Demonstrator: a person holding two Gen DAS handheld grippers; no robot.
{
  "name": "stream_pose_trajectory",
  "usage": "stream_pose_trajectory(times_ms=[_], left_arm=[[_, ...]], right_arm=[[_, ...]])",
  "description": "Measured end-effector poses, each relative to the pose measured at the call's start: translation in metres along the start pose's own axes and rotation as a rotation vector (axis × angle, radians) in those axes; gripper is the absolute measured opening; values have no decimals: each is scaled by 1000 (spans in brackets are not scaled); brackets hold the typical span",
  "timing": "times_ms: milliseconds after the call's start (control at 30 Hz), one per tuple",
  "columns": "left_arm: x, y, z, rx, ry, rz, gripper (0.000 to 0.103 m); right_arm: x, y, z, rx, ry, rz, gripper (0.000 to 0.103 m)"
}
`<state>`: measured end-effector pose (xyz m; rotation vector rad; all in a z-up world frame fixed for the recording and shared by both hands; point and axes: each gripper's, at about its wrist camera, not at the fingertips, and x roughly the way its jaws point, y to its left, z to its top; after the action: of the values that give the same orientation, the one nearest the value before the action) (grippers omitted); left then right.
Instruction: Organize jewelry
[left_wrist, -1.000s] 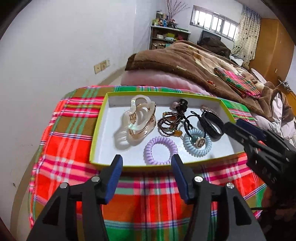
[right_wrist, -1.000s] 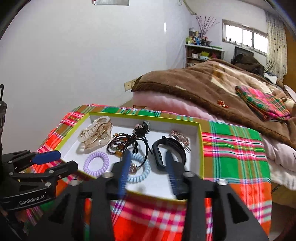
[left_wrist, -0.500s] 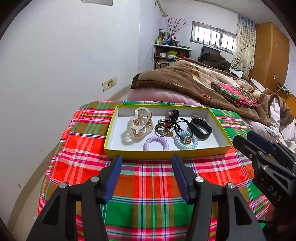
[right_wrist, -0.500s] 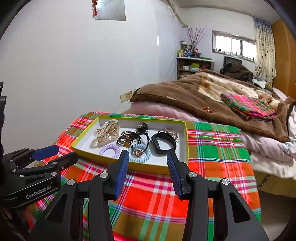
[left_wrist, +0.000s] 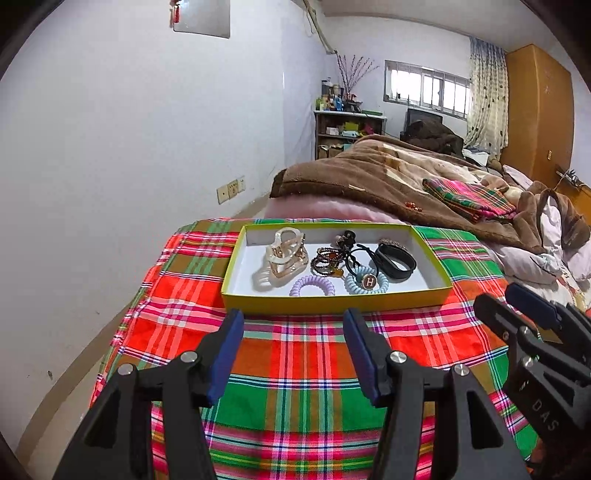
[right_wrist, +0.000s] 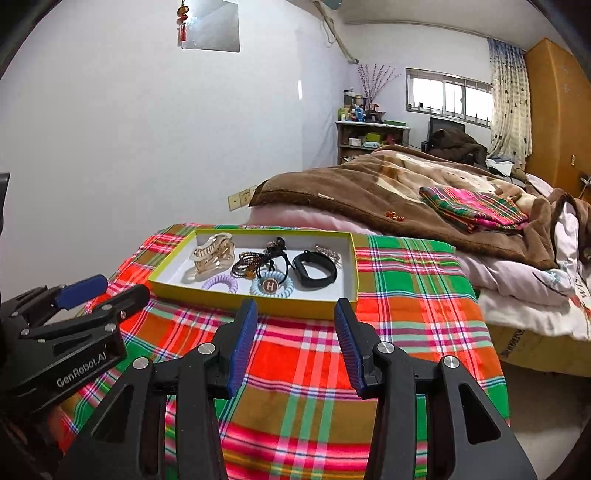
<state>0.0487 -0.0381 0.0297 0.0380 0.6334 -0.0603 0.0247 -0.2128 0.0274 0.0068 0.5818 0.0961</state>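
A yellow-green tray (left_wrist: 332, 302) (right_wrist: 258, 308) with a white floor rests on the plaid cloth. Inside lie beige claw clips (left_wrist: 284, 256) (right_wrist: 212, 254), a beaded bracelet (left_wrist: 327, 258), a black hair tie (left_wrist: 354, 251), a black wristband (left_wrist: 396, 261) (right_wrist: 314, 273), a lilac coil tie (left_wrist: 312, 286) (right_wrist: 219, 283) and a blue coil tie with an H button (left_wrist: 367, 282) (right_wrist: 271, 286). My left gripper (left_wrist: 293, 325) hangs open and empty in front of the tray's near wall. My right gripper (right_wrist: 295, 314) is likewise open and empty, just short of the tray.
The plaid cloth (left_wrist: 295, 369) covers a small table standing against a bed with a brown blanket (left_wrist: 388, 173) and a folded plaid cloth (left_wrist: 469, 199). A white wall (left_wrist: 110, 147) runs along the left. A shelf (left_wrist: 347, 129) stands far back.
Both grippers have drawn back and risen from over the tray to the cloth in front of it. The tray now looks smaller and farther. Nothing was picked up.
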Motion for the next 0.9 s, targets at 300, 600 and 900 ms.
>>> stream_pose_trajectory(times_ms=[300,600,900], left_arm=[[-6,-1,-1,0,-8,4,58],[-9,0,-2,-2,-9,4,58],[-9,0,-1,0,-6,4,58]], right_arm=[[-2,1,-2,2,-2,-1,45],[-2,1,-3,-1,3,2,45],[-3,2,-4,-1,2,1,45]])
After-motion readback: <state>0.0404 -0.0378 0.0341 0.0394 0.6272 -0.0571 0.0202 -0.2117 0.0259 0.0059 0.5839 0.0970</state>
